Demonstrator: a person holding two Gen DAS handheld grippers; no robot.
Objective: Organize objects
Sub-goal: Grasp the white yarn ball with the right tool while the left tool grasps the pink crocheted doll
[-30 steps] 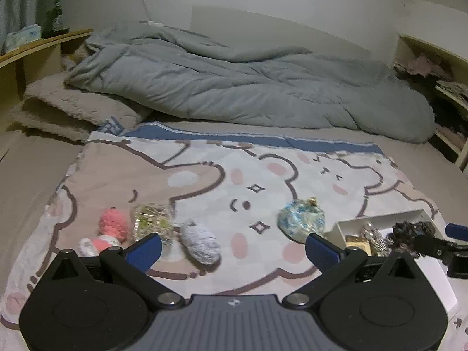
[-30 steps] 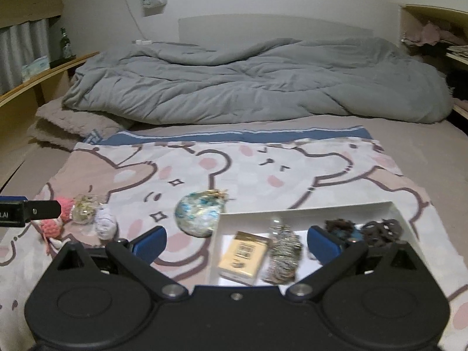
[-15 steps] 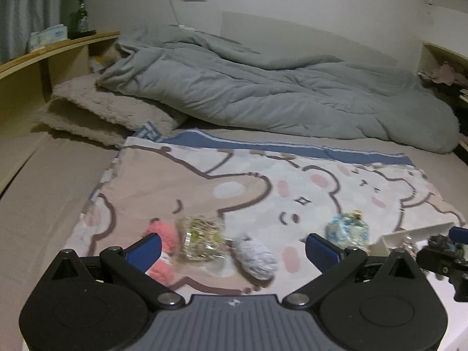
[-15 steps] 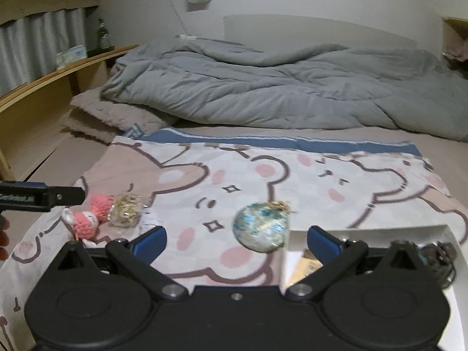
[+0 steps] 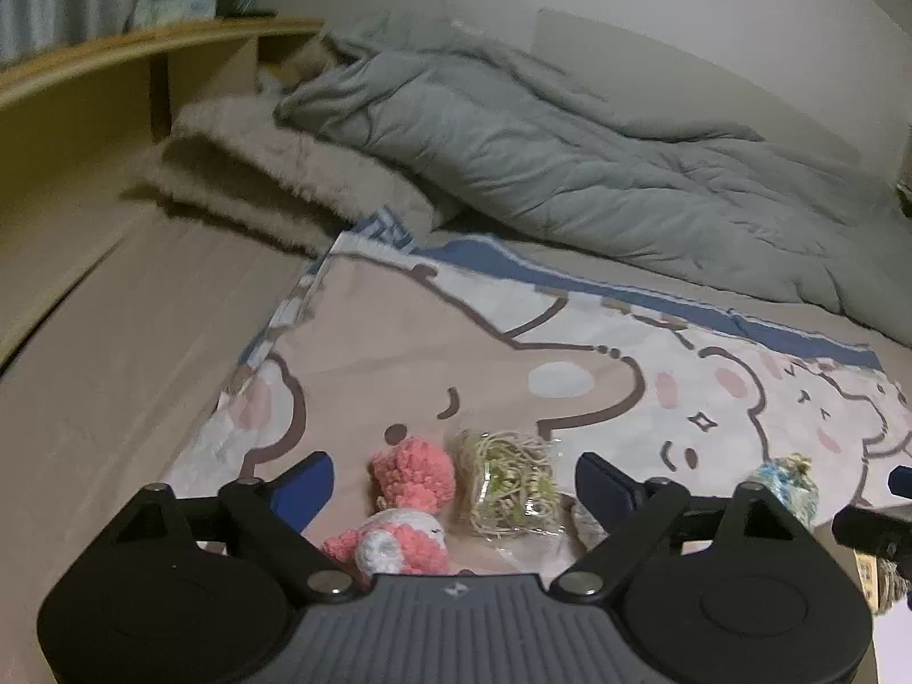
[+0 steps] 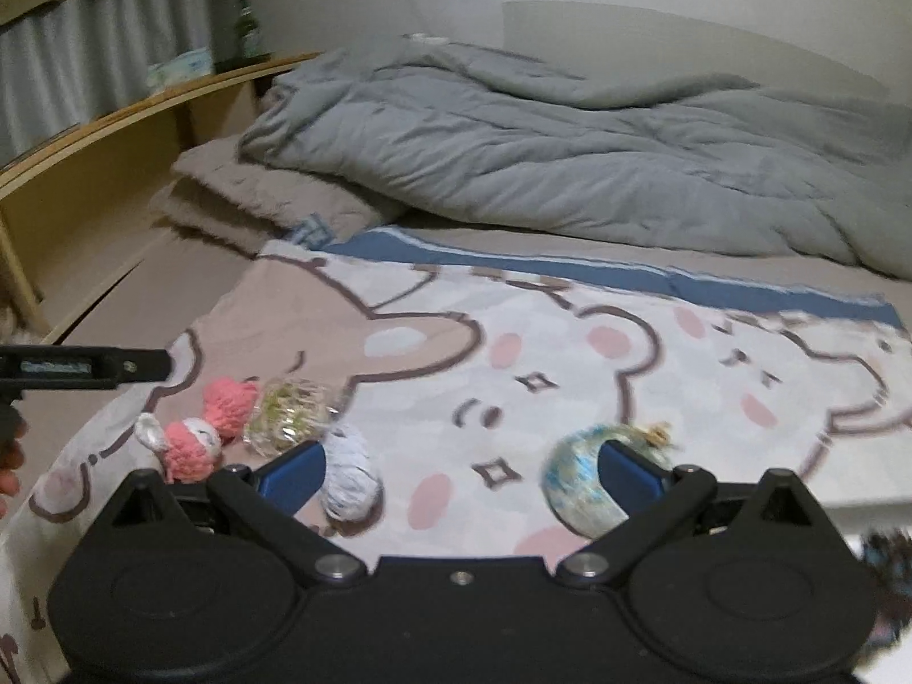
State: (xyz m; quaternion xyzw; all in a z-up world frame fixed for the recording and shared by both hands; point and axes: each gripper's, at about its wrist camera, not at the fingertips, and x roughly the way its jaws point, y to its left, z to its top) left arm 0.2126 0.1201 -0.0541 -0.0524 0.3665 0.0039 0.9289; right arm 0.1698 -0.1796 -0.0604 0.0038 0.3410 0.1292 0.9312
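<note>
Left tool (image 5: 453, 484) was closing, pads not yet on anything; pink crochet doll (image 5: 407, 499) and clear packet of cord (image 5: 510, 481) sat between its fingers, near the cartoon blanket's (image 5: 456, 353) left edge on the bed. Right tool (image 6: 461, 470) released, empty, above grey yarn ball (image 6: 350, 476) and blue-green pouch (image 6: 575, 484).

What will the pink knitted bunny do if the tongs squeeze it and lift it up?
The pink knitted bunny looks like soft yarn, so it will probably squash rather than break. It seems small and fluffy, so likely light. Its ear may flop, and its fuzzy surface shouldn't slip much.
</note>
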